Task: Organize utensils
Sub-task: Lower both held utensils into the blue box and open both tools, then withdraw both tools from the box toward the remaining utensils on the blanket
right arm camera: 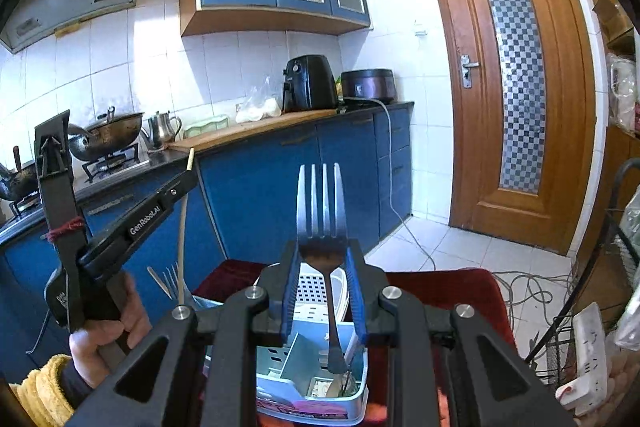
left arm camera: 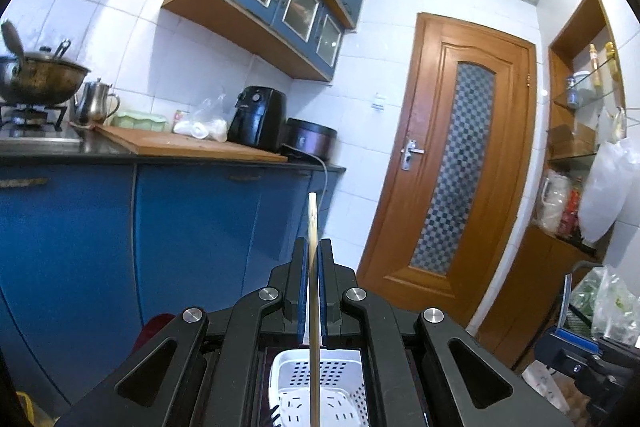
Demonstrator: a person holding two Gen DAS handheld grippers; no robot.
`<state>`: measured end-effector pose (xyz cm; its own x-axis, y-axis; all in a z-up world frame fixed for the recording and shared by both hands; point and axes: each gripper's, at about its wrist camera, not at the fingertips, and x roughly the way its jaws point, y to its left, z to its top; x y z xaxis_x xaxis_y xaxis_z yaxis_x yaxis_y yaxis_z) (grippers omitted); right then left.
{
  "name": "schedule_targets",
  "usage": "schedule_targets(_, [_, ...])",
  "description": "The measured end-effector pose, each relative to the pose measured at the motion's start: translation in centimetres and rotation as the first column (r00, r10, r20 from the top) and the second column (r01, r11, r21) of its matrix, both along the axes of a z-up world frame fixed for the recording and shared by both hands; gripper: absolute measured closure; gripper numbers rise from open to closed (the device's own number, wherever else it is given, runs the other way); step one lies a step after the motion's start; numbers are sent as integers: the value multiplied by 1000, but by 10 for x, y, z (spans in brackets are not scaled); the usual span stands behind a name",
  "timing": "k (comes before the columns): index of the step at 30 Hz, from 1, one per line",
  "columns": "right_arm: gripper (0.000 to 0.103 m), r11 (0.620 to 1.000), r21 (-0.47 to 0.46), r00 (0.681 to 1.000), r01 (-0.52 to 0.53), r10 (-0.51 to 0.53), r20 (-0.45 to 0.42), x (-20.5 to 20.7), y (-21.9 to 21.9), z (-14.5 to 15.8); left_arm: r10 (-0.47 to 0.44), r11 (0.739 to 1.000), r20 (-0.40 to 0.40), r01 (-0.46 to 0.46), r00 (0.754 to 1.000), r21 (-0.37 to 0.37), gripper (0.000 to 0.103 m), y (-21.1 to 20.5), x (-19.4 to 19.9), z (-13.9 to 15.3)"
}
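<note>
My left gripper (left arm camera: 314,245) is shut on a pale wooden chopstick (left arm camera: 313,215) that runs upright between its pads, tip above the fingers. A white perforated basket (left arm camera: 294,373) shows below it. In the right wrist view my right gripper (right arm camera: 322,247) is shut on a metal fork (right arm camera: 320,195), tines up and handle hanging down over a white utensil caddy (right arm camera: 360,393) with compartments. At the left of that view a hand holds the left gripper (right arm camera: 188,177) with the chopstick (right arm camera: 182,227) raised. More forks (right arm camera: 170,277) stand just below it.
A red cloth (right arm camera: 460,291) lies under the caddy. Blue cabinets and a dark counter (right arm camera: 280,123) carry a wok, kettle, air fryer and cooker. A wooden door (right arm camera: 516,79) stands to the right. Cables and a white power strip (right arm camera: 588,343) lie at the right, beside a wire rack.
</note>
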<state>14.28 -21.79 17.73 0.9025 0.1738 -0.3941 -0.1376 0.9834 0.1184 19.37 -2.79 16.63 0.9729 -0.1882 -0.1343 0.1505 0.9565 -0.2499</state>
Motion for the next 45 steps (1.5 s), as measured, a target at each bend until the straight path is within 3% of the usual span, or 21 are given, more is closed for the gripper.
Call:
schedule_targets(11, [77, 1000, 11, 995, -28, 29, -97, 14, 3, -29, 23, 999, -51, -21, 998, 33, 99, -4, 3, -40])
schedule_targets(15, [59, 999, 45, 994, -21, 26, -105, 11, 0, -33, 2, 998, -75, 2, 997, 58, 99, -6, -2, -46])
schedule_targets(18, [57, 998, 53, 995, -19, 25, -98, 7, -1, -31, -14, 997, -91, 21, 996, 78, 98, -7, -8, -46])
schedule_targets(27, [50, 996, 90, 999, -3, 7, -46, -13, -4, -19, -66, 994, -157, 79, 985, 76, 85, -7, -23, -41])
schedule_targets(31, [47, 994, 112, 999, 8, -4, -32, -23, -7, -13, -99, 990, -158, 113, 982, 86, 61, -7, -33, -35])
schedule_targets(45, [41, 992, 123, 996, 16, -5, -84, -65, 1, -22, -140, 980, -214, 166, 967, 108, 60, -3, -77, -19])
